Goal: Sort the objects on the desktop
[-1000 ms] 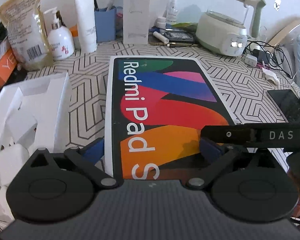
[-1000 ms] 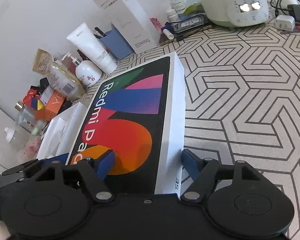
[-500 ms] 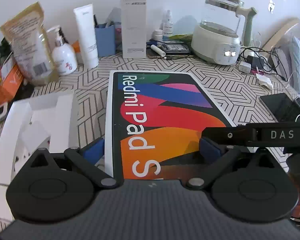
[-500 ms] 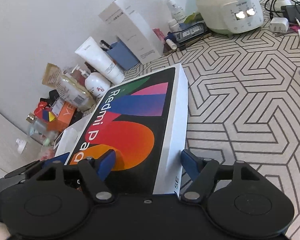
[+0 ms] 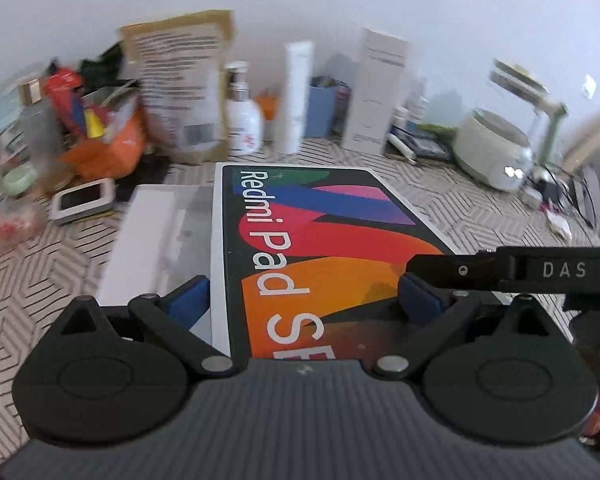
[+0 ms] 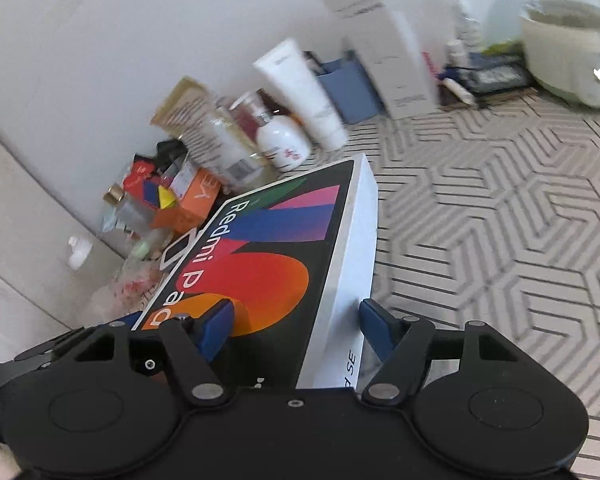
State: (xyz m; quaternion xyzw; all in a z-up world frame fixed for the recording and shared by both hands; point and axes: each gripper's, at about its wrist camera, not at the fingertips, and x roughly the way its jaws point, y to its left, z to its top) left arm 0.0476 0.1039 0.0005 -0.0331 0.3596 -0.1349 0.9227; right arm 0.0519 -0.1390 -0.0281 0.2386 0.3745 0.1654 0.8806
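A flat Redmi Pad SE box (image 5: 316, 240) with a colourful lid is held between both grippers, raised above the patterned tabletop. My left gripper (image 5: 302, 300) clamps its near left part: one blue pad on the white left side, the other on the lid. My right gripper (image 6: 296, 320) clamps the near right part of the box (image 6: 284, 256): one pad on the lid, one on the white right side. The right gripper's black body (image 5: 540, 270) crosses the left wrist view.
A white open box (image 5: 156, 236) lies left of the held box. Along the wall stand a paper pouch (image 5: 180, 80), a pump bottle (image 5: 242, 120), a white tube (image 5: 296, 96), a tall white carton (image 5: 376, 88) and a kettle (image 5: 500, 144). Clutter is piled at far left (image 5: 92, 128).
Both grippers have lifted the box and swung it to the left; the left clutter pile is more in view and the white open box looks lower and farther.
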